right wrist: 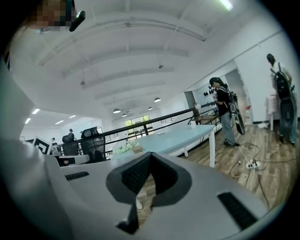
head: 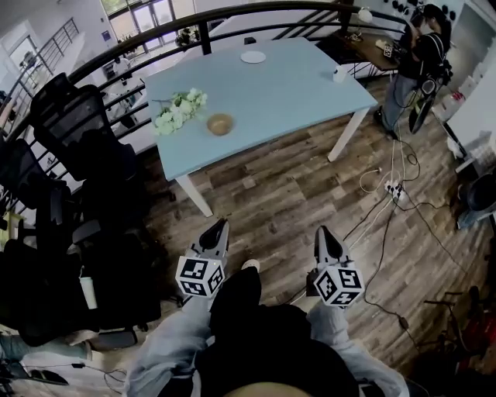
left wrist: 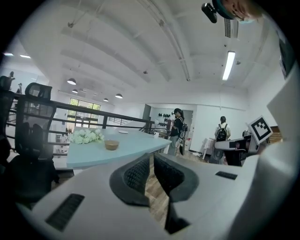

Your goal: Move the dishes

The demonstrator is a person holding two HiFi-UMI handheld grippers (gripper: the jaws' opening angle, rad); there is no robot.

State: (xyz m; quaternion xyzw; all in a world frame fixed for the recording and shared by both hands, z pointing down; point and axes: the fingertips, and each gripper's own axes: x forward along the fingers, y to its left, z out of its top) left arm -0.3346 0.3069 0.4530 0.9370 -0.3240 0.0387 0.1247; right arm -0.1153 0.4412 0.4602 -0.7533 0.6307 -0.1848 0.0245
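A small brown bowl (head: 219, 124) sits near the left end of the light blue table (head: 287, 97), next to a bunch of white flowers (head: 179, 110). A white plate (head: 253, 56) lies at the table's far edge and a white cup (head: 339, 74) at its right end. My left gripper (head: 221, 226) and right gripper (head: 320, 231) hang low over the wooden floor, well short of the table, both shut and empty. The left gripper view shows the bowl (left wrist: 111, 145) and plate (left wrist: 123, 132) beyond the shut left gripper (left wrist: 151, 157). The right gripper (right wrist: 150, 155) points at the table (right wrist: 180, 137).
Black office chairs (head: 74, 147) crowd the left side by a dark railing (head: 232, 15). Cables and a power strip (head: 397, 190) lie on the floor at the right. A person (head: 415, 66) stands at the far right by a desk.
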